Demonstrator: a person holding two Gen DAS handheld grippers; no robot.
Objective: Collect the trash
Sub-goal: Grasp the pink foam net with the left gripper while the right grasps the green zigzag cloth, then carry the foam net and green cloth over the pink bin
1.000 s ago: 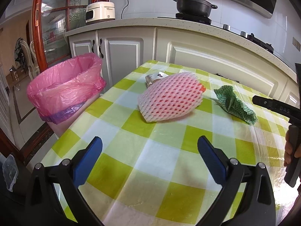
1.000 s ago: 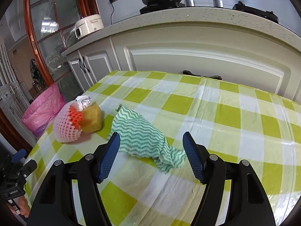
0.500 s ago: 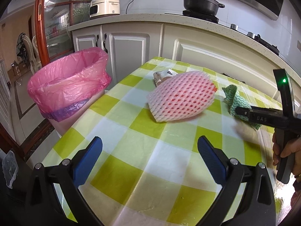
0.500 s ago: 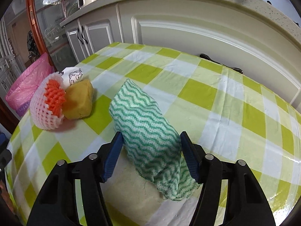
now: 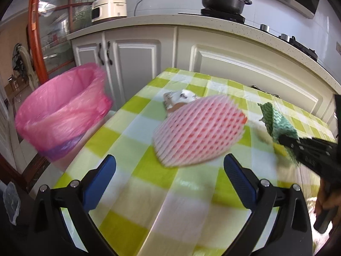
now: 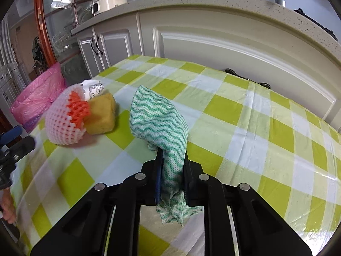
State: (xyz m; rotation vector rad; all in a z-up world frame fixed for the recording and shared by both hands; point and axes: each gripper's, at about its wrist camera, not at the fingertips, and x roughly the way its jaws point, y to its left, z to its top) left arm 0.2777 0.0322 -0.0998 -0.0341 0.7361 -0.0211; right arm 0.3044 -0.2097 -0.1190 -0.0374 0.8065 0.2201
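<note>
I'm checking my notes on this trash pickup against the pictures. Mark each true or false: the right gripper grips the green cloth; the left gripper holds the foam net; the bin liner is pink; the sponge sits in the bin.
1. The right gripper is shut on the green cloth: true.
2. The left gripper holds the foam net: false, it is open and empty.
3. The bin liner is pink: true.
4. The sponge sits in the bin: false, it lies on the table beside the net.

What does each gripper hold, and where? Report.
Right gripper: shut on the green wavy cloth, pinched near its lower end. Left gripper: open, holding nothing.
</note>
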